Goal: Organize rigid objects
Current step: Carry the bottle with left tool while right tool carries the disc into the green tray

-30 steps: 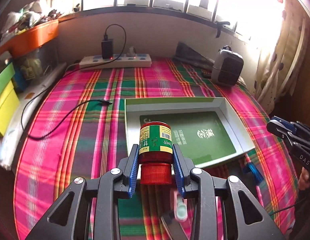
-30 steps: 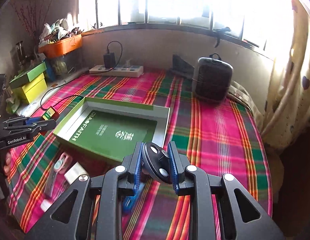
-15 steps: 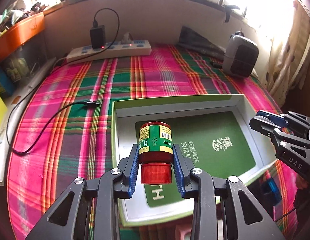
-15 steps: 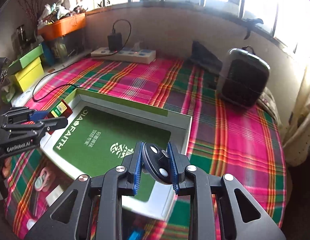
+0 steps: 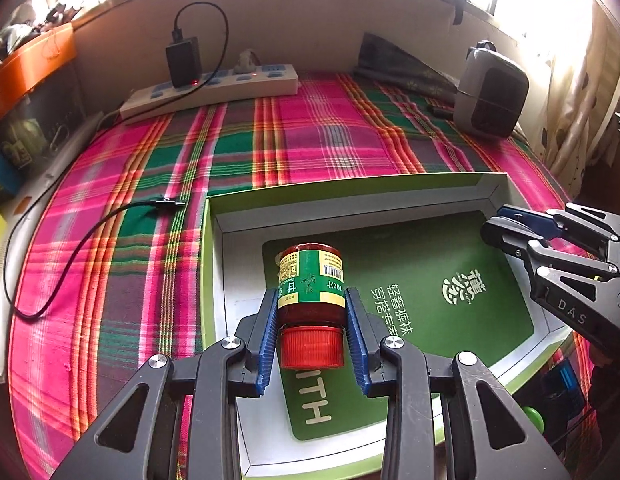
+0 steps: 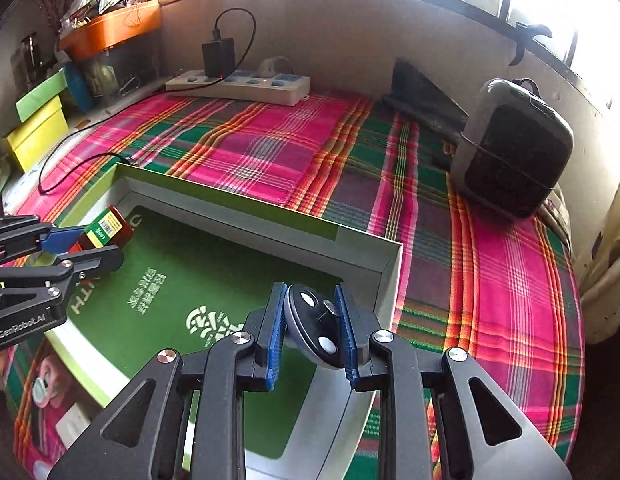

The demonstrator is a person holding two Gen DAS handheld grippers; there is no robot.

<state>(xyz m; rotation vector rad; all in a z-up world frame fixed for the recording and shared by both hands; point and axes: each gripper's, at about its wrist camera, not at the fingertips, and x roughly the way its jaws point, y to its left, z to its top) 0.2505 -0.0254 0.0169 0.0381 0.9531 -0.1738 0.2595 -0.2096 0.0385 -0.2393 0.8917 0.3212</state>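
My left gripper [image 5: 312, 332] is shut on a brown pill bottle [image 5: 311, 284] with a green label and a red cap, held over the left part of the open box [image 5: 350, 190]. The box has green outer walls, white inner walls and a green printed sheet [image 5: 430, 280] on its floor. My right gripper [image 6: 312, 332] is shut on a black round gadget [image 6: 314, 328] with white dots, held over the box's right corner [image 6: 386, 264]. Each gripper shows in the other's view: the right one [image 5: 506, 228] and the left one [image 6: 86, 248] with the bottle [image 6: 108, 226].
A white power strip [image 5: 214, 88] with a black charger and a cable [image 5: 70, 248] lies at the back. A grey heater [image 6: 514, 148] stands at the right. Yellow and green boxes [image 6: 38, 124] and an orange tray [image 6: 110, 28] are at the left. Small items [image 6: 42, 388] lie before the box.
Both grippers have moved forward over the box with their objects still held. The bottle is now above the box's left part and the gadget above its right corner.
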